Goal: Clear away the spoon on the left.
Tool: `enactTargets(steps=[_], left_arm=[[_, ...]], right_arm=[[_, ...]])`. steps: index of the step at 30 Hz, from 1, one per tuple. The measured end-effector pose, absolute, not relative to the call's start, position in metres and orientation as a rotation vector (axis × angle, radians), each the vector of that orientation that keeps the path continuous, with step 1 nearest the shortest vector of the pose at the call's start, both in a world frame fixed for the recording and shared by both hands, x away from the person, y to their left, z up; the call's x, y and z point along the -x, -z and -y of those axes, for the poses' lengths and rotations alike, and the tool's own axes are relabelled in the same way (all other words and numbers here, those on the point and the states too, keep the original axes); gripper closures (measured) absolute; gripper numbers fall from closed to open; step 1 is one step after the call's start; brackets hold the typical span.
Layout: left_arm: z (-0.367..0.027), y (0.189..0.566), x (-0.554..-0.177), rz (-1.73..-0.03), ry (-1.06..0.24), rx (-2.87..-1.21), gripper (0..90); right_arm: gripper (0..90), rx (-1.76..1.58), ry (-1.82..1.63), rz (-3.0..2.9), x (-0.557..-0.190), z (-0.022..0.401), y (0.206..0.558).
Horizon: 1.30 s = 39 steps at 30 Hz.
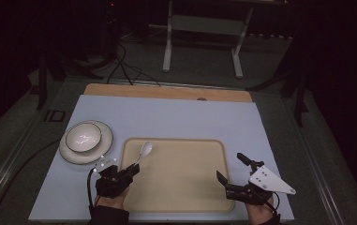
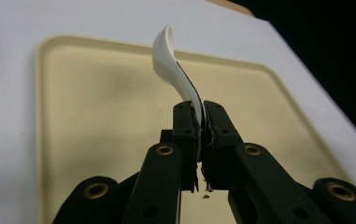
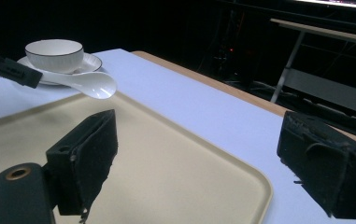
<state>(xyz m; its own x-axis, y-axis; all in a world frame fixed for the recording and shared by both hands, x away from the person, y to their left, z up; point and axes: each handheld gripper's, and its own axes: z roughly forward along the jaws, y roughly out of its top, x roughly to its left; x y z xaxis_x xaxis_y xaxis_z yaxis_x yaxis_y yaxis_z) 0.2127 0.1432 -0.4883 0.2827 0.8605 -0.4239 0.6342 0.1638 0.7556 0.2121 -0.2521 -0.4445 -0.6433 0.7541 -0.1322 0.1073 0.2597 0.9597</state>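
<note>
White spoon held over the tray's left edge

Pale blue bench (image 1: 167, 117) carries a beige tray (image 1: 181, 187) at its near edge, with a plate (image 1: 105, 143) and bowl (image 1: 83, 137) just beyond the tray's far-left corner. The left hand-held gripper (image 1: 130, 169) clamps the spoon (image 1: 143, 152) by its handle, the long axis pointing away and its scoop toward the tray's far edge, nearer the bowl. The right hand-held gripper (image 1: 230, 168), jaws spread and empty, hovers at the tray's right edge.
</note>
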Motion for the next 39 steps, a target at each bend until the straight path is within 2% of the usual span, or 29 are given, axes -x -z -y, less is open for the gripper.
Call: enactTargets(steps=[20, 28, 39], left_arm=[[-0.124, 0.527, -0.217, -1.482, -0.381, -1.579, 85.3], [-0.119, 0.532, -0.213, -1.491, -0.37, -1.635, 84.6], [-0.115, 0.54, -0.212, -1.53, -0.366, -1.688, 77.8]], right_arm=[[12.2, -0.784, -1.415, -1.94, -0.212, 0.253, 0.445], [12.2, -0.784, -1.417, -1.94, -0.212, 0.253, 0.445], [12.2, -0.784, -1.417, -1.946, -0.212, 0.253, 0.445]])
